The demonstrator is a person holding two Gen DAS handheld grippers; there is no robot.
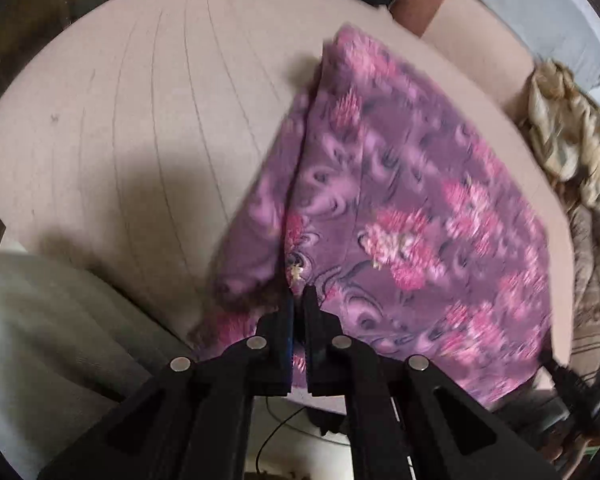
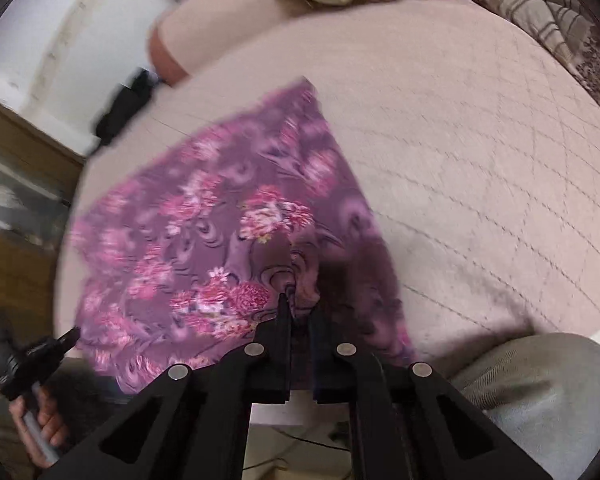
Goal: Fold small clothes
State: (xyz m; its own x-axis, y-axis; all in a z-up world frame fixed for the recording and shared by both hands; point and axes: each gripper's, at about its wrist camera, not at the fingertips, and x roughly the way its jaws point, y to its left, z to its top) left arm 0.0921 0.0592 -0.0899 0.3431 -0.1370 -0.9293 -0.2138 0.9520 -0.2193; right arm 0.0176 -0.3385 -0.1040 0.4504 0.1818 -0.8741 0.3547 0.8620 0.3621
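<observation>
Purple floral cloth (image 1: 400,208) lay mostly flat on the pink quilted bed (image 1: 120,120), near edge lifted toward the person. Left gripper (image 1: 298,300) had jaws pinched on that near edge, fabric bunched between the tips. Right gripper (image 2: 300,308) same: jaws nearly together w/ a puckered bit of cloth (image 2: 220,208) clamped in them. Both holding the same edge at separate spots, prob so the hem stays taut & can be carried over the far part for a fold — my read, not seen.

Both frames motion-blurred, so fine detail on the hem unclear.

View diffs:
- Left wrist cam showed a raised ridge/crease running away from the tips toward the far corner, a beige crumpled garment (image 1: 568,140) well off to the side, plus dark clothes at the far bed edge.
- Right wrist cam showed the left gripper (image 2: 66,338) from outside w/ the person's hand (image 2: 40,432) on its handle, at the cloth's side edge; also a wooden cabinet (image 2: 24,168) and white wall beyond the bed.
</observation>
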